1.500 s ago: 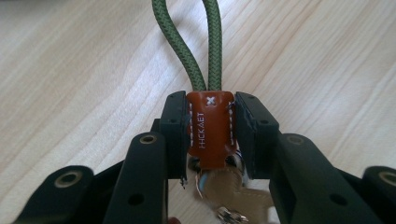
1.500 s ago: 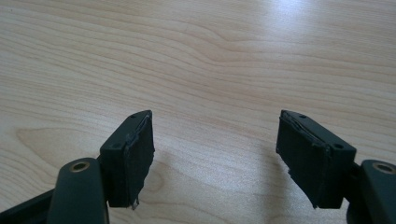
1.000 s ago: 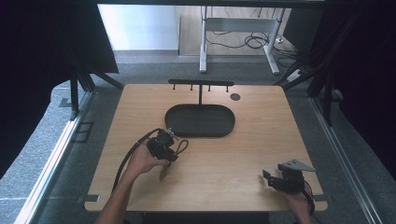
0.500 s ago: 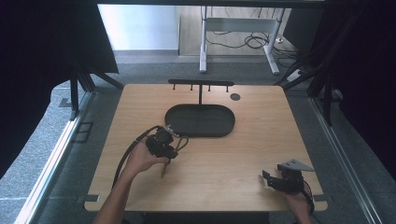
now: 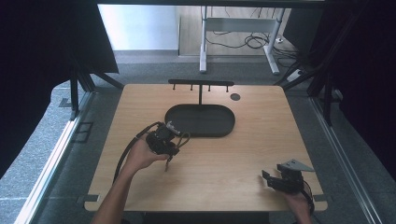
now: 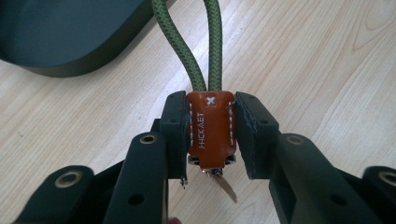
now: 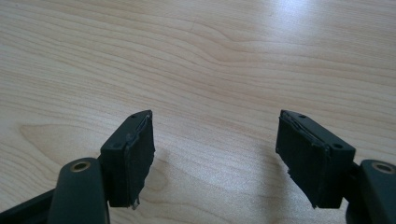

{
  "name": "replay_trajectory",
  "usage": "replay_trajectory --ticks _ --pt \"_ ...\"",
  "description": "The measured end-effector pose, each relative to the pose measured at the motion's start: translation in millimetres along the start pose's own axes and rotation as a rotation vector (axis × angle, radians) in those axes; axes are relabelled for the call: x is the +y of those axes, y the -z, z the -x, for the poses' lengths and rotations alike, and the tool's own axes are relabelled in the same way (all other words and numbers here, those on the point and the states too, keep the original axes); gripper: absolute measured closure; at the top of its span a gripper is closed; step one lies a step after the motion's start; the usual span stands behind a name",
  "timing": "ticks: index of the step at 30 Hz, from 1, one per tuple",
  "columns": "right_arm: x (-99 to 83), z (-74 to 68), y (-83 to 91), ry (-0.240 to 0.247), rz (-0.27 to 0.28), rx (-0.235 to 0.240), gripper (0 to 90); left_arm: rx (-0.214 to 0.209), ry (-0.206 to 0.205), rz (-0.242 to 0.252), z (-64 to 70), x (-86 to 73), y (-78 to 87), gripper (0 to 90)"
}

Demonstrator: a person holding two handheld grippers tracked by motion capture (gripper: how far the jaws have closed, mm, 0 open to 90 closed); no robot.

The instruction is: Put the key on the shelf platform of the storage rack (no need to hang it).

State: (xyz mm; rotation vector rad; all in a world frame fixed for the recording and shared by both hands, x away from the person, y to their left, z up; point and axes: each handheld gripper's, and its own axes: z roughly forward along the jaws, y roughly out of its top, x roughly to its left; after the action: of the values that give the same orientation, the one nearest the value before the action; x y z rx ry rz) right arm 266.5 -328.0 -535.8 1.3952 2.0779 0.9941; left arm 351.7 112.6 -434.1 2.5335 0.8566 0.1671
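Just left of centre in the high view, the left hand-held gripper point(image 5: 164, 140) sits over the pale wooden tabletop point(image 5: 224, 158), with the person's left hand point(image 5: 140, 156) wrapped round it and a black cable curving off toward the lower left; its own view shows the two black jaws closed against the sides of a brown stitched leather tab point(image 6: 211, 128), so the tab is clamped between the pads point(image 6: 177, 126); white lettering runs along the tab and a small white cross is sewn near its top; a loop of olive-green braided cord point(image 6: 187, 46) rises from the tab's upper end toward the top of that frame, its two strands close together; a thin pale sliver pokes out beneath the tab, too small to identify; the keyring hangs just off the near-left edge of a dark oval tray point(image 5: 201, 120), which fills the upper left corner of the left gripper view point(image 6: 60, 37); behind the tray, toward the top of the high view, stands a black T-shaped rack with small hooks point(image 5: 201, 85), and a small dark disc point(image 5: 235, 97) lies to its right; at the lower right of the high view, the right hand-held gripper point(image 5: 275, 179) rests low near the tabletop's front edge, well apart from the tray; its jaws stand wide apart with nothing between them, only bare wood grain point(image 7: 210, 93).
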Motion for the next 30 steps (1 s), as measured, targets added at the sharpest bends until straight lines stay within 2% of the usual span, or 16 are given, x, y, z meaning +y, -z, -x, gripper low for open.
replay_trajectory --ticks 11,21,30 --pt "0.0 0.4 0.1 0.001 0.002 -0.001 28.2 -0.002 -0.002 0.008 -3.5 3.9 6.5 66.8" --pt "-0.2 -0.3 -0.4 0.002 -0.003 0.000 28.2 0.014 -0.033 0.001 -6.3 15.2 15.3 66.8" --pt "-0.5 0.7 -0.5 0.005 -0.001 -0.002 28.1 0.013 -0.027 0.009 -8.4 19.4 21.7 66.8"
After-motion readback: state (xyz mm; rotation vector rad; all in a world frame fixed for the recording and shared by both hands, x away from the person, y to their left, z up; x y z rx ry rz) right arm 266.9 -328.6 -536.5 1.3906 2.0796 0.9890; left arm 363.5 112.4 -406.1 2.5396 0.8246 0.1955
